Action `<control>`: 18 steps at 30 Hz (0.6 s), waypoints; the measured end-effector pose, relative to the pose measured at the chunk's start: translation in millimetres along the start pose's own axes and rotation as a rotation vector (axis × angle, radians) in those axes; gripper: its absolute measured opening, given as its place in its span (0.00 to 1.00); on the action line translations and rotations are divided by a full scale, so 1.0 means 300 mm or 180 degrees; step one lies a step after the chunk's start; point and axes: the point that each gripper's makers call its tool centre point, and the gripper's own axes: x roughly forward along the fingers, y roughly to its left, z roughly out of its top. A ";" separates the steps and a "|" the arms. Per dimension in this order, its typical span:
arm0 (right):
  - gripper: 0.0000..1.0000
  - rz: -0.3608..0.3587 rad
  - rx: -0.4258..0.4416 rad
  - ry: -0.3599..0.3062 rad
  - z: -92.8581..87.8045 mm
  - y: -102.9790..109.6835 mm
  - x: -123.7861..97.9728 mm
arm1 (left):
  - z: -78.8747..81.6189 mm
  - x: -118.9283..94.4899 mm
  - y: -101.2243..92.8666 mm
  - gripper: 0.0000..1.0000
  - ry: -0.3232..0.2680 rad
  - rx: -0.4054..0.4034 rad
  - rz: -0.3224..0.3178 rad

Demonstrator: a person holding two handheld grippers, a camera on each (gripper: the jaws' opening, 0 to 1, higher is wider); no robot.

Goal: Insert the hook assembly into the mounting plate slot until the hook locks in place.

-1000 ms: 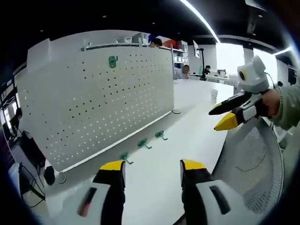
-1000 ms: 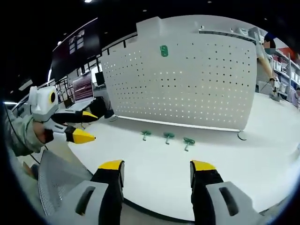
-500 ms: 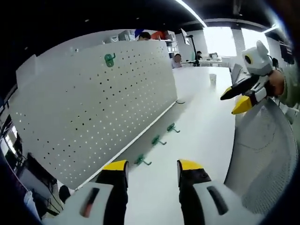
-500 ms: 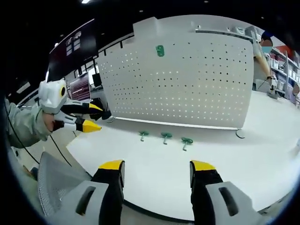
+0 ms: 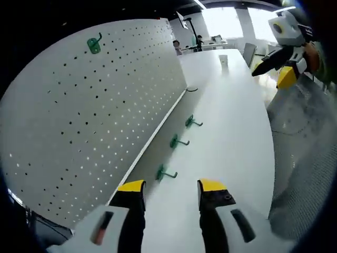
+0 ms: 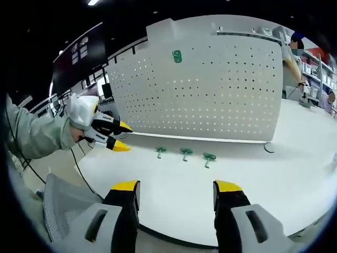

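Observation:
A white pegboard mounting plate (image 5: 79, 105) (image 6: 210, 89) stands upright on a white table (image 5: 231, 137) (image 6: 179, 195). One green hook (image 5: 94, 44) (image 6: 177, 56) hangs near its top. Three loose green hooks (image 5: 165, 173) (image 5: 177, 142) (image 5: 191, 122) (image 6: 160, 152) (image 6: 185, 153) (image 6: 209, 157) lie in a row on the table along the board's foot. My left gripper (image 5: 165, 192) (image 6: 122, 136) is open with nothing in it, just short of the nearest hook. My right gripper (image 6: 176, 191) (image 5: 271, 66) is open too, farther back from the hooks.
A grey mesh chair back (image 5: 305, 158) (image 6: 68, 205) stands at the table's edge. A small white cup (image 5: 223, 59) sits at the table's far end. People and desks (image 5: 189, 43) are beyond the board; a person (image 6: 295, 63) stands behind the board's right end.
My left gripper has moved forward and down toward the row of hooks, closing on the board's foot. The right gripper has stayed about where it was.

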 end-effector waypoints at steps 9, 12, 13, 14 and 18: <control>0.55 -0.0010 0.0049 0.0024 -0.011 -0.004 0.011 | -0.038 0.111 0.055 0.35 0.0153 0.0125 -0.0142; 0.54 -0.0006 0.0070 0.0029 -0.010 -0.004 0.021 | -0.026 0.143 0.074 0.32 0.0126 0.0190 -0.0138; 0.54 -0.0004 0.0068 0.0031 -0.010 -0.003 0.024 | -0.025 0.154 0.078 0.32 0.0124 0.0197 -0.0155; 0.54 -0.0004 0.0062 0.0033 -0.008 -0.004 0.027 | -0.024 0.165 0.080 0.32 0.0126 0.0203 -0.0170; 0.54 -0.0002 0.0078 0.0029 0.003 -0.007 0.035 | -0.028 0.211 0.087 0.31 0.0146 0.0257 -0.0247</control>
